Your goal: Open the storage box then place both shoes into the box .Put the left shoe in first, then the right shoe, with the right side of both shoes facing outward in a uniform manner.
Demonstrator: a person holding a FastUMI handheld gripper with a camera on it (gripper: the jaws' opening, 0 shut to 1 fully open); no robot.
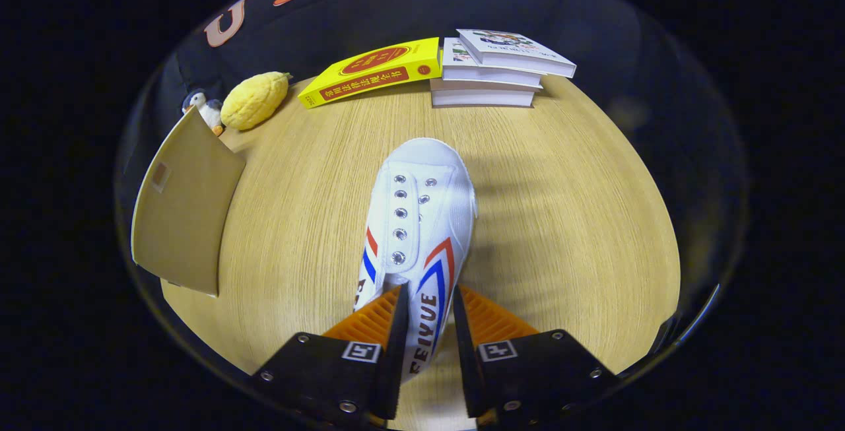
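Wooden table (561, 220): yellow book (370, 71), stack of 3 books (492, 78), yellow plush (254, 99), small penguin toy (210, 111).

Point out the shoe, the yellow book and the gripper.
shoe (422, 220), gripper view, on its laced upper.
yellow book (373, 71), gripper view, on its cover.
gripper (426, 325), gripper view, midway between fingertips clamping the shoe's heel.

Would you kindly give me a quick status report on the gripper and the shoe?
Gripper shut on white shoe, toe pointing ahead over the table. Box flap open, off to the left. Books and plush toys beyond, path unobstructed.
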